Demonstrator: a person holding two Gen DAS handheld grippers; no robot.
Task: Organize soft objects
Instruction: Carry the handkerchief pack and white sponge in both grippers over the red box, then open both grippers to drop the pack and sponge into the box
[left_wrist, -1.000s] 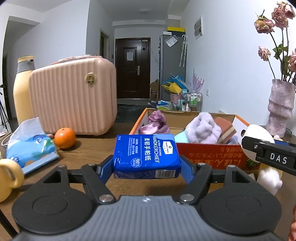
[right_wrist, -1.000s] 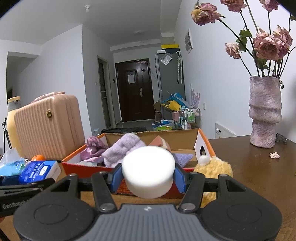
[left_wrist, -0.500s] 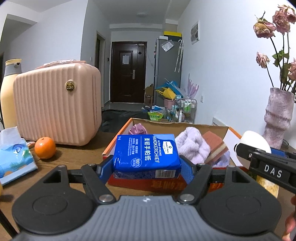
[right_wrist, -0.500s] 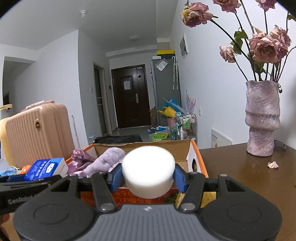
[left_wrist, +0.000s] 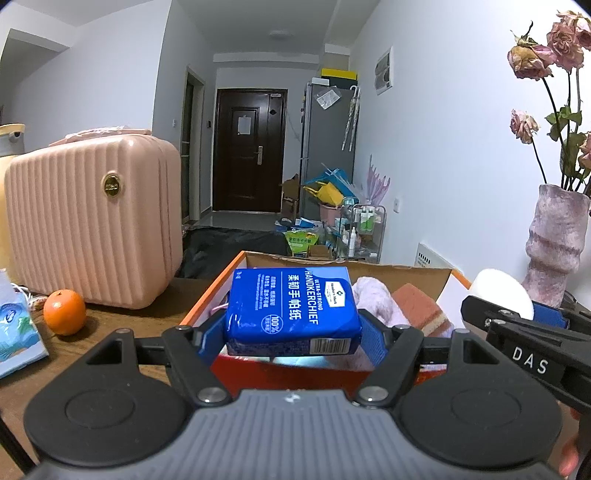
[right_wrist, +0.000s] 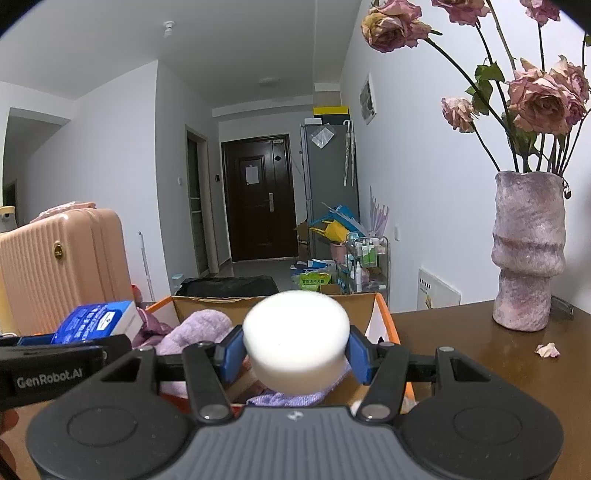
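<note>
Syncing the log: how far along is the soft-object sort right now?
Partly done. The cardboard box already holds a purple fluffy cloth and an orange sponge. In hand: the left gripper is shut on the blue tissue pack, the right gripper on the white round sponge, both over the box. Left: release both; the tissue bag sits on the table.

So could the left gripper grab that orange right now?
Probably not yet. The left gripper is already shut on the blue tissue pack, so its jaws are full. The orange itself sits uncovered on the table, off to its left.
</note>
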